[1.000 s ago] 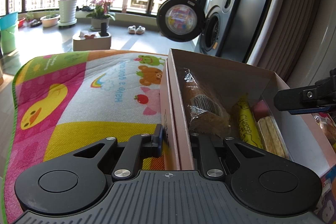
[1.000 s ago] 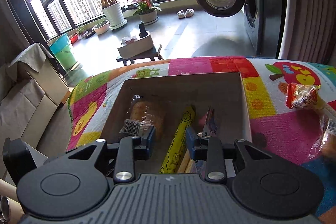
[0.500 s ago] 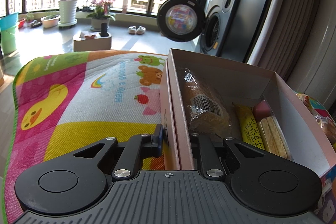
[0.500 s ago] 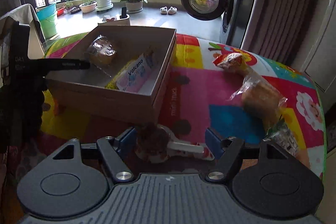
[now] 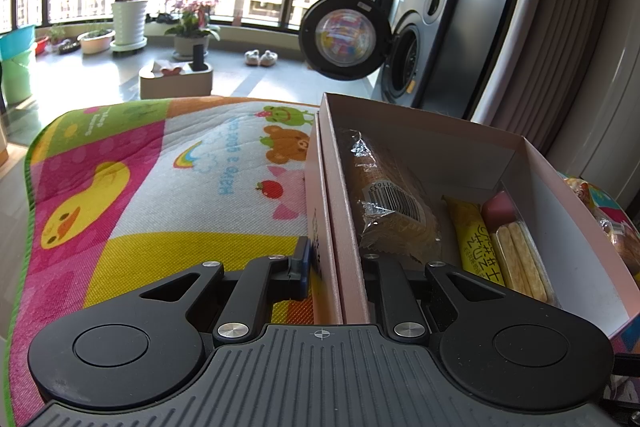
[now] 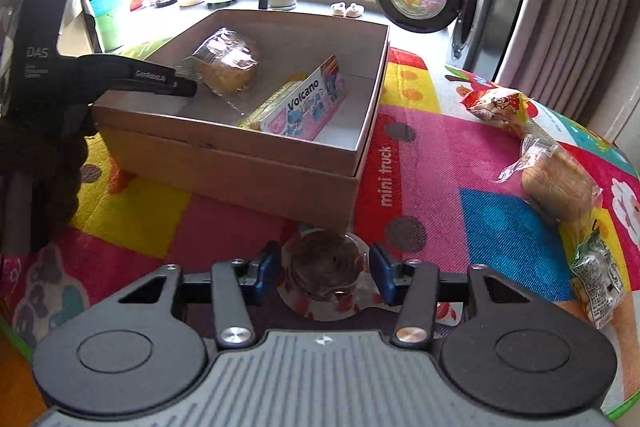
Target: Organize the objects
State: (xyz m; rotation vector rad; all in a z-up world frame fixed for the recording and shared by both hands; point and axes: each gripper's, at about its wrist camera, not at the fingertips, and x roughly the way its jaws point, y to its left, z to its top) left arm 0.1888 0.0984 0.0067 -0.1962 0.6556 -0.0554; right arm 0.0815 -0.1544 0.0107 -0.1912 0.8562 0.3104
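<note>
Left gripper (image 5: 334, 265) clamped on the near wall of the cardboard box (image 5: 440, 139), one finger outside, one inside. Three packets counted within: wrapped bun (image 5: 390, 205), yellow bar (image 5: 476, 243), biscuit pack (image 5: 520, 259), long axes running away from the camera. Only in the right wrist view: right gripper (image 6: 325, 273) half open around a clear-wrapped round pastry (image 6: 325, 267), touching uncertain, on the mat (image 6: 432, 163) before the box; three loose snacks (image 6: 558, 183) at right.

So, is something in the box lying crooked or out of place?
Yes. The Volcano packet stands tilted on its long edge, leaning on the snacks beside it, not flat on the box floor. The wrapped bread lies flat. Nothing looks spilled or torn.
</note>
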